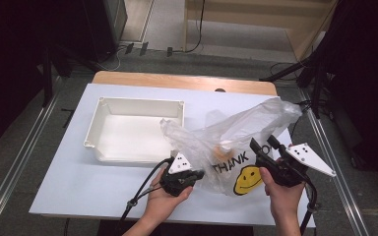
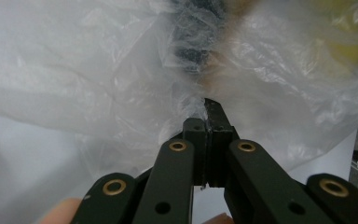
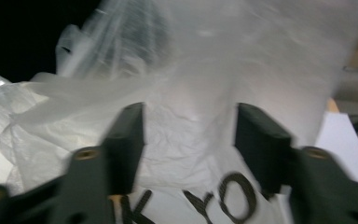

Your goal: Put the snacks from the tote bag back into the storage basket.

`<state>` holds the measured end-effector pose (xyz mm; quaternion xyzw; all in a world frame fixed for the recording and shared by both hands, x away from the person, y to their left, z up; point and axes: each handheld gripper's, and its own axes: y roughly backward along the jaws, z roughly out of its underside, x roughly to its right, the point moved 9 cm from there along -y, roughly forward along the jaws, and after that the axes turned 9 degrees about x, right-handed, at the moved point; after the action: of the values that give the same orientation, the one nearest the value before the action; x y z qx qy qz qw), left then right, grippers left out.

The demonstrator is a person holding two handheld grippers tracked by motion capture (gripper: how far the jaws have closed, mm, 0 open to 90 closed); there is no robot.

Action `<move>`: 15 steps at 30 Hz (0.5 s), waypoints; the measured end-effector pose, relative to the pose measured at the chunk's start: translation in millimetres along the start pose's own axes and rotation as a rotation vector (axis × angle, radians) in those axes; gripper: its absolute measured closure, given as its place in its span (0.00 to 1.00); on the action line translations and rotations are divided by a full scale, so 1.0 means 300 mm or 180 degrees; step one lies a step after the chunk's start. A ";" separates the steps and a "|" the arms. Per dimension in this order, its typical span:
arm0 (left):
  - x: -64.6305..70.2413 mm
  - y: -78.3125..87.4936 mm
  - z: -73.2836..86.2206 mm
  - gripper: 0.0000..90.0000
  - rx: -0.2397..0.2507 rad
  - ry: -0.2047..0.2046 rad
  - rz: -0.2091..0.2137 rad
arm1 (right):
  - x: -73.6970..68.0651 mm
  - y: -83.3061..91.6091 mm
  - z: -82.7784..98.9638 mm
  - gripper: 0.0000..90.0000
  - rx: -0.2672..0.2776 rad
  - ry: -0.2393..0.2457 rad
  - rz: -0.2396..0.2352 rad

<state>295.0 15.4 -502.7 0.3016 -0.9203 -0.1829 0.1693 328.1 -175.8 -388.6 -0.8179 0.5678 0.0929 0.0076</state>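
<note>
lower centre of the high view: left gripper (image 1: 197, 173), fingers (image 2: 196, 133) pinched tight on the plastic bag (image 1: 236, 142). lower right: right gripper (image 1: 261, 147), fingers (image 3: 126, 140) half open astride the bag, not pressing it.

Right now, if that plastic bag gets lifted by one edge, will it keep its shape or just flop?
Probably flop: the bag is thin, see-through film, crumpled and sagging on the table. It likely bunches wherever pinched, as at the left claw, shut on a fold. It looks light, though something orange inside may swing.
</note>
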 end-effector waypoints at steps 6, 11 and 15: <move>0.008 -0.012 0.073 1.00 -0.0199 0.0008 -0.0001 | 0.023 -0.048 0.116 0.95 -0.0347 -0.0097 -0.0105; 0.015 0.000 0.085 0.94 -0.0159 0.0007 -0.0029 | 0.046 -0.084 0.230 1.00 -0.0761 -0.0135 -0.0019; 0.029 0.048 0.033 0.72 0.0106 -0.0082 -0.0088 | 0.062 -0.109 0.332 1.00 -0.1083 -0.0218 0.0054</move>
<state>277.0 23.1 -503.2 0.3146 -0.9211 -0.1736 0.1498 350.5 -169.6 -492.5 -0.7989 0.5501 0.2155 -0.1124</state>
